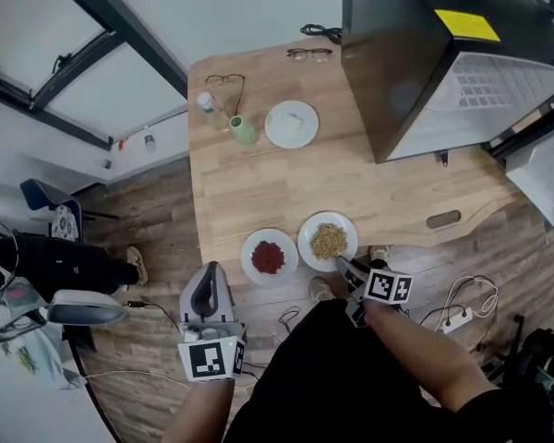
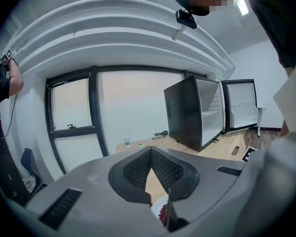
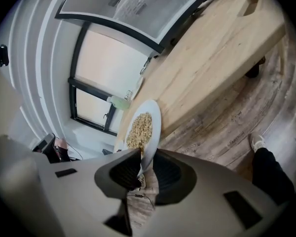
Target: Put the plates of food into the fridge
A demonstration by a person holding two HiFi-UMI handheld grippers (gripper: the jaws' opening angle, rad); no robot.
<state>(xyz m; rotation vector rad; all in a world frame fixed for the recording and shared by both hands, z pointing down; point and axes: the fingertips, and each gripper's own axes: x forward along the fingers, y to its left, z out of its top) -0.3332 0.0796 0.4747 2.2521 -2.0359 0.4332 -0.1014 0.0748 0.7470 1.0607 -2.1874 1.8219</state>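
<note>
Plates of food, two of them, sit side by side at the near edge of the wooden surface [image 1: 286, 183]: the plate of red food [image 1: 269, 257] on the left and the plate of beige grains [image 1: 328, 241] just to its right, their rims almost touching. The right gripper [image 1: 346, 268] comes in from the near side, and its jaws are clamped on the near rim of the plate of beige grains; the right gripper view shows that thin white rim pinched between the two dark pads [image 3: 119, 174], with the plate not visibly raised off the wood. The left gripper [image 1: 206, 293] hangs over the floor, near the plate of red food and not touching it, with its jaws together at the tips and nothing between them. The fridge [image 1: 425, 53] stands on the far right of the surface with its door swung open to the right. At the far left are an empty white plate [image 1: 291, 124], a green cup [image 1: 244, 130] and a small bottle [image 1: 210, 107].
</note>
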